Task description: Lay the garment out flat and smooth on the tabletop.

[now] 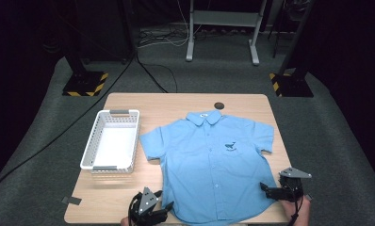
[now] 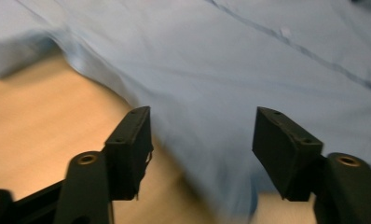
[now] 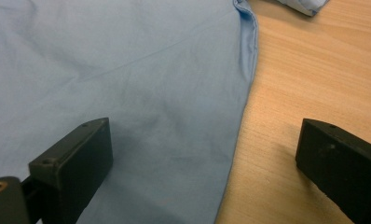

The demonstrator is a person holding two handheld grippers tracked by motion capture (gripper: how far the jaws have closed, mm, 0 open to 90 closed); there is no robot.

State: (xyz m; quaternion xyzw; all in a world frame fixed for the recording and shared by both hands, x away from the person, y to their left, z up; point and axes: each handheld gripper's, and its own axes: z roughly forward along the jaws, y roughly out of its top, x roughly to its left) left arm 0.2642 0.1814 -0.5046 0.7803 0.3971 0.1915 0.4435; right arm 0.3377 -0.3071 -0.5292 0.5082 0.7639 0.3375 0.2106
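A blue shirt lies flat on the surface, front up, with its collar at the far side. A white basket sits just beside its left sleeve.

The left tool is at the shirt's near left corner. Its jaws are partly open. In the left gripper view the shirt's edge lies between the 2 jaws, but they do not press on it.

The right tool is at the shirt's near right edge. Its jaws are wide open. In the right gripper view 1 jaw is over the shirt and 1 over the bare surface. It holds nothing.
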